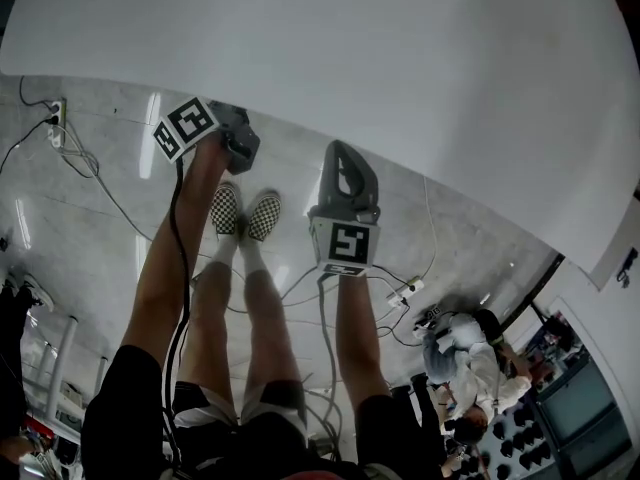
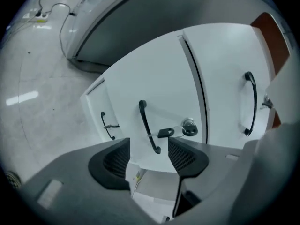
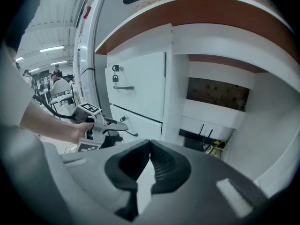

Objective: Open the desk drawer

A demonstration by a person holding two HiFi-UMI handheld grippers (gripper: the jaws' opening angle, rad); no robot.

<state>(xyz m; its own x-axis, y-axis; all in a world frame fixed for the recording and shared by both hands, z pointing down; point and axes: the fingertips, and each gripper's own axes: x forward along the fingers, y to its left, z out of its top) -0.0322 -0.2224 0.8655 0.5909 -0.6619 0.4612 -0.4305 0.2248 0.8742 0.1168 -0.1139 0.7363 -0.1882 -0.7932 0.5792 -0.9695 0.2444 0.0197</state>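
A white drawer front [image 2: 154, 88] with a black bar handle [image 2: 146, 121] fills the left gripper view. Beside the handle a lock [image 2: 190, 125] holds a key with a black fob [image 2: 165, 133]. My left gripper [image 2: 149, 145] is open, its pads standing either side of the handle's lower end without pressing it. In the right gripper view the left gripper [image 3: 101, 125] sits by the lower drawer [image 3: 143, 122] of the white pedestal. My right gripper [image 3: 150, 145] is shut and empty, back from the desk. In the head view both grippers, left [image 1: 240, 143] and right [image 1: 345, 173], point under the desktop [image 1: 350, 48].
Two more drawer handles [image 2: 251, 104] [image 2: 107, 125] flank the middle one. The knee space [image 3: 215, 125] under the desk has cables at the back. Cables and a power strip [image 1: 405, 290] lie on the floor. A seated person [image 1: 470, 353] is at the lower right.
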